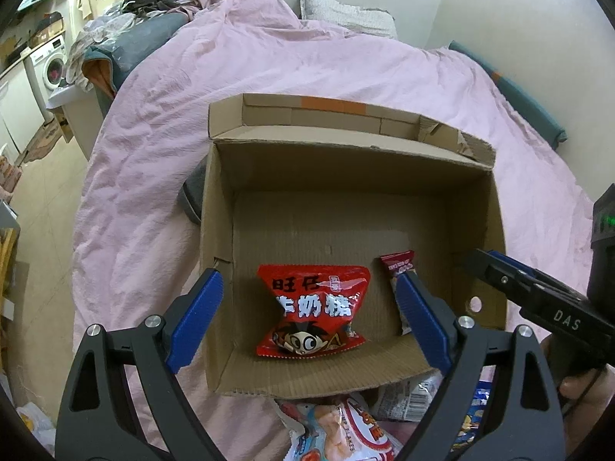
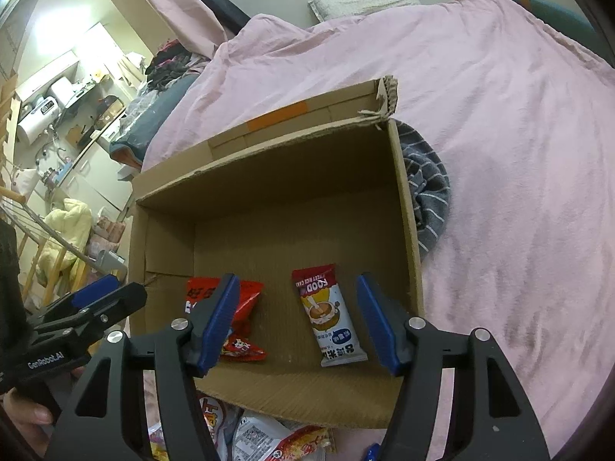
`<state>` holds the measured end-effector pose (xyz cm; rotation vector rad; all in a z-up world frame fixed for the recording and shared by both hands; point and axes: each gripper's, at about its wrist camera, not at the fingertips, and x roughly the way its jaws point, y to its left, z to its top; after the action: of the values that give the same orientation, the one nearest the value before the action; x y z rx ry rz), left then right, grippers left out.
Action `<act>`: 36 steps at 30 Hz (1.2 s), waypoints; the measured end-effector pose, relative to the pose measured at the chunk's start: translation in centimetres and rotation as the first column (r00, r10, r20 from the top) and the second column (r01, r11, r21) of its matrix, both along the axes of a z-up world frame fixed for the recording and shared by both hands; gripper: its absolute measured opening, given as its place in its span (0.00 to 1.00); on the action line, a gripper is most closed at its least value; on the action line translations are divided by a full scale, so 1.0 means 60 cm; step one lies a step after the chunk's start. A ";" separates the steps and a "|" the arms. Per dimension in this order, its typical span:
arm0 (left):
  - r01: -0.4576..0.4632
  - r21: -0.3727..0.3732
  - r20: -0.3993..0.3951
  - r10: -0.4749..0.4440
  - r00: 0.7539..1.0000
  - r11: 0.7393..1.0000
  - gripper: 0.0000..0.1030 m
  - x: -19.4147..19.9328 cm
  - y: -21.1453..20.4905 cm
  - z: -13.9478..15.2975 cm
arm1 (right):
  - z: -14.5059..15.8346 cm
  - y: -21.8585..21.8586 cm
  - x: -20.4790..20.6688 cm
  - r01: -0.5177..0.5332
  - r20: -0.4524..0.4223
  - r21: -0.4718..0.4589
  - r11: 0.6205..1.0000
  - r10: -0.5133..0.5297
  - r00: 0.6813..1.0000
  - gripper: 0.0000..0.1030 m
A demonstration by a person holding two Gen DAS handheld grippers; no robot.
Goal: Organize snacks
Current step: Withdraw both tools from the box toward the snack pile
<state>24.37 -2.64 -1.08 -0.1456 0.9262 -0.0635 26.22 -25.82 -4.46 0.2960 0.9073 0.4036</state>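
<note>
A: Listing the left wrist view first. What is entered?

B: Item one, cardboard box [image 1: 357, 207], top open, resting on a bed under a pink blanket [image 1: 269, 69]. Item two, red candy bag [image 1: 313, 309], flat on the box floor near the front wall. Item three, narrow snack packet [image 1: 398, 265], just right of the bag, partly hidden by a blue finger. Item four, left hand-held gripper [image 1: 309, 299], released, jaws spread wide above the bag, pads touching nothing. Item five, right hand-held gripper [image 1: 480, 265], entering from the right over the box's right wall. Item six, loose snack packets [image 1: 346, 426] heaped on the blanket just in front of the box.

A: And the right wrist view?

B: Same cardboard box [image 2: 269, 176]. Snack packet [image 2: 330, 319] lies on the floor toward the right wall, between the spread jaws of the right hand-held gripper [image 2: 296, 319], released, pads clear of it. Red candy bag [image 2: 246, 307] to its left, partly behind the left blue finger. Left hand-held gripper [image 2: 103, 292] at the box's left wall. Striped grey cloth [image 2: 426, 192] beside the box's right wall, on the pink blanket [image 2: 499, 115].
</note>
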 end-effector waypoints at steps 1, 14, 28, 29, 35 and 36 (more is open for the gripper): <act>-0.003 -0.004 0.009 0.003 1.000 1.000 0.87 -0.005 0.003 0.005 | 0.003 -0.001 -0.003 0.000 0.007 0.001 1.000 0.000 1.000 0.64; -0.070 -0.011 0.080 0.071 0.994 0.997 1.00 -0.075 0.044 0.057 | 0.061 -0.001 -0.083 -0.023 0.105 0.013 1.000 0.021 0.994 0.90; -0.101 -0.034 -0.055 0.099 0.994 0.994 1.00 -0.160 0.068 0.024 | 0.050 -0.014 -0.161 0.002 0.047 0.021 1.000 -0.003 0.999 0.92; -0.106 -0.034 -0.064 0.104 0.993 0.994 1.00 -0.165 0.070 0.019 | 0.052 -0.013 -0.161 0.002 0.045 0.014 1.000 -0.002 0.999 0.92; -0.126 -0.032 -0.116 0.121 0.986 0.992 1.00 -0.181 0.072 -0.007 | 0.030 -0.011 -0.180 -0.017 0.006 -0.029 0.999 0.017 1.000 0.92; -0.133 -0.033 -0.126 0.128 0.984 0.991 1.00 -0.182 0.075 -0.014 | 0.025 -0.010 -0.181 -0.034 -0.002 -0.042 0.999 0.034 0.999 0.92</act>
<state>13.48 1.83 -1.89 -0.2503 1.0377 0.0490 15.33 -26.43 -2.97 0.2421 0.9217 0.4154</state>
